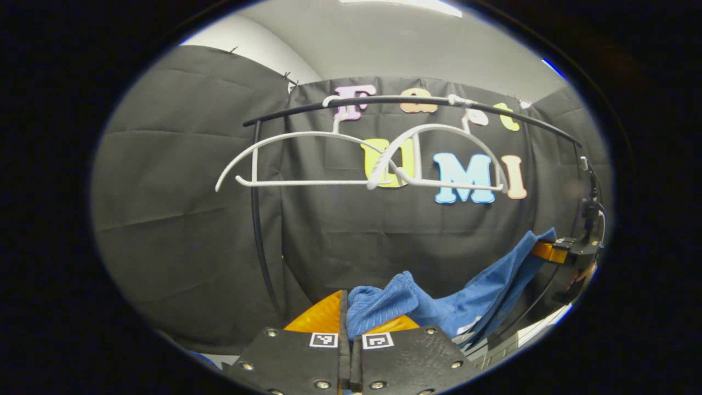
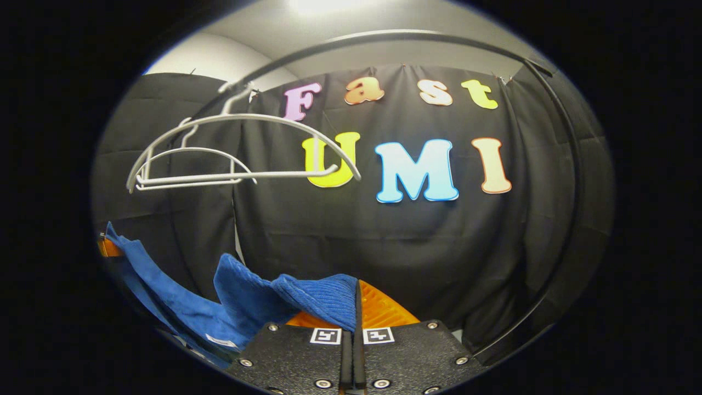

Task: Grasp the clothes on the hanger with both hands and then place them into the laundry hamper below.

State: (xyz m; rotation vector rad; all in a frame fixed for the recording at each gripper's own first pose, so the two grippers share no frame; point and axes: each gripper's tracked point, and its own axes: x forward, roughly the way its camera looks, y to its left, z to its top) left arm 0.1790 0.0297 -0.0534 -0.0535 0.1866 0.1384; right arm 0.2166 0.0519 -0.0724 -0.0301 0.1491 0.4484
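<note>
Blue cloth [image 1: 439, 307] off white hangers [image 1: 329, 164], hanging below rail [image 1: 406, 101]. I hold it: left gripper [image 1: 346, 323] fingers clamped on one end, right gripper [image 2: 356, 315] on other. Left: lower into hamper.

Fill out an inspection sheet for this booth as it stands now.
Surface: nothing seen.
Job's things: blue cloth is off the hangers, stretched between both grippers; two white hangers hang bare on the black rail; hamper nothing seen.
Clutter: nothing seen.
Grippers: left gripper shut on the cloth's edge; right gripper shut on the other edge.
Cables: a dark cable runs up from the right gripper in the left gripper view.
Surroundings: black cloth wall, pale ceiling.
</note>
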